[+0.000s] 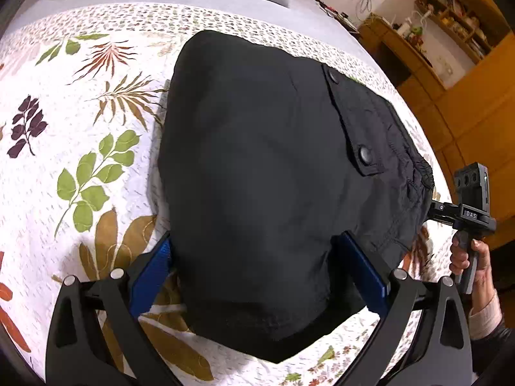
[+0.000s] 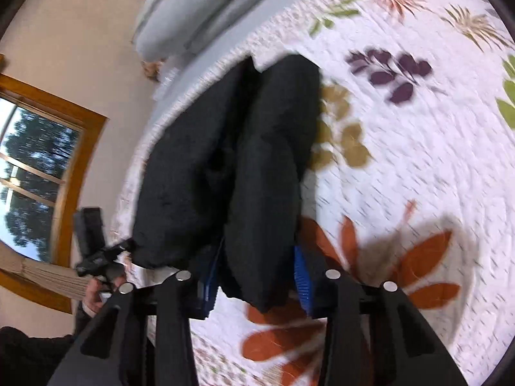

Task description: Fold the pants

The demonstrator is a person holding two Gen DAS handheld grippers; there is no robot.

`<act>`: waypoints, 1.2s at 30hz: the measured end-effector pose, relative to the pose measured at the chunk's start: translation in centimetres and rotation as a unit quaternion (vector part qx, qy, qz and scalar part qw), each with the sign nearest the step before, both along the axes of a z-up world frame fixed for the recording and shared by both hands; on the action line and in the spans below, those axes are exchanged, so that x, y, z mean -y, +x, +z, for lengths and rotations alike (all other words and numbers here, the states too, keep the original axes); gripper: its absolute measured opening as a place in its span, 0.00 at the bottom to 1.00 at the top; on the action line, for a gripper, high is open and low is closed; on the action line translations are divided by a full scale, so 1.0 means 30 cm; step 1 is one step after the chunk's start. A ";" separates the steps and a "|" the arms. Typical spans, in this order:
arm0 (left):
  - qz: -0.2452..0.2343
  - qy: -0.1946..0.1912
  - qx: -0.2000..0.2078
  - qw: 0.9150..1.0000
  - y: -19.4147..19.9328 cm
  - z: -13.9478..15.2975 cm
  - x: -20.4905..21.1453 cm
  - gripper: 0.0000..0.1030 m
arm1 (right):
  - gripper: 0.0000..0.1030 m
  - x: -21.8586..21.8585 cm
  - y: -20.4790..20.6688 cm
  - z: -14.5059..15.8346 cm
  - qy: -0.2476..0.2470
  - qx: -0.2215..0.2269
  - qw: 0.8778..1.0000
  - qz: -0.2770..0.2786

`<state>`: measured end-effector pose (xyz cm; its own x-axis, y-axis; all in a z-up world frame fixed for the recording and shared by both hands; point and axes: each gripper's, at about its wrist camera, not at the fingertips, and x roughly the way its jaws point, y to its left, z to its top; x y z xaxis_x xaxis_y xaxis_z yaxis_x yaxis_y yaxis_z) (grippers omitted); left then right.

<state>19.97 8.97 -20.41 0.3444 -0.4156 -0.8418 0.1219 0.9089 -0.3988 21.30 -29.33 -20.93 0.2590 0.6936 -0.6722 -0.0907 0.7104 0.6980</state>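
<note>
on the left of the left wrist view lies a white quilted bedspread printed with green, brown and purple leaves (image 1: 80,135), covering the bed. in the middle, the black woven pants (image 1: 257,177) rest on it, folded into a broad dark mass, with a pocket flap (image 1: 347,122) bearing two round snap buttons and a gathered elastic waistband (image 1: 415,167) toward the right. the left gripper (image 1: 257,270) stands with its blue-padded fingers (image 1: 151,276) wide apart, one at each side of the near end of the pants; the cloth bulges between them, and whether the pads press on it cannot be told. at the far right, a person's hand (image 1: 473,257) holds the handle of the right gripper, which sits at the waistband edge. wooden shelves (image 1: 450,22) stand beyond the bed.

in the blurred right wrist view, a wood-framed window (image 2: 38,173) is at the left, then the left gripper (image 2: 96,254) at the pants' edge. in the centre the pants (image 2: 257,160) rise in two thick dark folds, and the right gripper (image 2: 257,276) has its blue-padded fingers (image 2: 302,280) closed on the right-hand fold, which hangs between them. to the right spreads the leafy bedspread (image 2: 418,160), and grey pillows (image 2: 193,6) lie at the head of the bed.
</note>
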 end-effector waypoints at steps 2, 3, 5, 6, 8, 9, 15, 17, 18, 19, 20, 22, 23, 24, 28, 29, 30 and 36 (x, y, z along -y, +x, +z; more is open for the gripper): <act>0.003 -0.004 -0.001 1.000 -0.003 -0.009 0.003 0.96 | 0.45 0.010 -0.013 0.010 0.010 0.004 1.000 -0.007; 0.007 -0.009 -0.003 1.000 -0.004 -0.008 0.002 0.96 | 0.45 0.019 -0.021 0.032 0.007 0.012 1.000 -0.014; 0.009 -0.010 -0.003 1.000 -0.017 -0.009 -0.009 0.96 | 0.48 0.035 -0.037 0.090 -0.017 0.039 0.999 -0.030; 0.008 -0.008 -0.001 1.000 -0.022 -0.006 -0.011 0.96 | 0.50 0.038 -0.042 0.121 -0.024 0.053 0.998 -0.034; 0.006 -0.004 0.001 1.000 -0.034 -0.004 -0.024 0.96 | 0.51 0.056 -0.044 0.161 -0.008 0.076 0.997 -0.032; 0.005 -0.003 0.002 1.000 -0.036 0.000 -0.026 0.96 | 0.57 0.046 -0.035 0.184 0.011 0.083 0.996 -0.023; 0.009 0.000 0.010 1.000 -0.048 0.018 -0.038 0.96 | 0.61 -0.086 0.072 0.151 -0.001 0.048 0.999 0.020; 0.008 0.007 0.017 1.000 -0.054 0.027 -0.033 0.96 | 0.56 -0.118 0.088 0.126 0.027 0.037 0.999 0.027; 0.007 0.017 0.019 1.000 -0.057 0.026 -0.034 0.96 | 0.52 -0.127 0.096 0.116 0.022 0.035 0.999 0.024; 0.007 0.030 0.019 0.999 -0.055 0.023 -0.032 0.96 | 0.39 -0.135 0.101 0.111 0.010 0.036 0.999 0.025; 0.007 0.034 0.018 0.999 -0.052 0.019 -0.027 0.96 | 0.32 -0.141 0.102 0.108 0.005 0.034 0.999 0.029; 0.007 0.023 0.009 1.000 -0.046 0.010 -0.018 0.96 | 0.29 -0.133 0.097 0.100 0.013 0.026 0.999 0.027; 0.009 0.017 0.005 1.000 -0.043 0.003 -0.020 0.96 | 0.28 -0.137 0.090 0.107 0.013 0.031 0.999 0.031; 0.012 0.013 0.001 1.000 -0.039 -0.004 -0.027 0.96 | 0.25 -0.134 0.079 0.122 0.014 0.040 0.999 0.034; 0.012 0.000 -0.004 1.000 -0.043 -0.015 -0.022 0.96 | 0.17 -0.099 0.042 0.160 0.016 0.057 0.998 0.030; 0.010 0.001 -0.004 1.000 -0.044 -0.016 -0.014 0.96 | 0.17 -0.085 0.037 0.160 0.005 0.058 0.998 0.030; 0.008 0.005 -0.002 1.000 -0.044 -0.018 -0.006 0.96 | 0.17 -0.085 0.035 0.154 -0.003 0.056 0.998 0.030; 0.006 0.023 0.005 1.000 -0.043 -0.015 0.023 0.96 | 0.17 -0.092 0.042 0.112 -0.019 0.044 0.998 0.032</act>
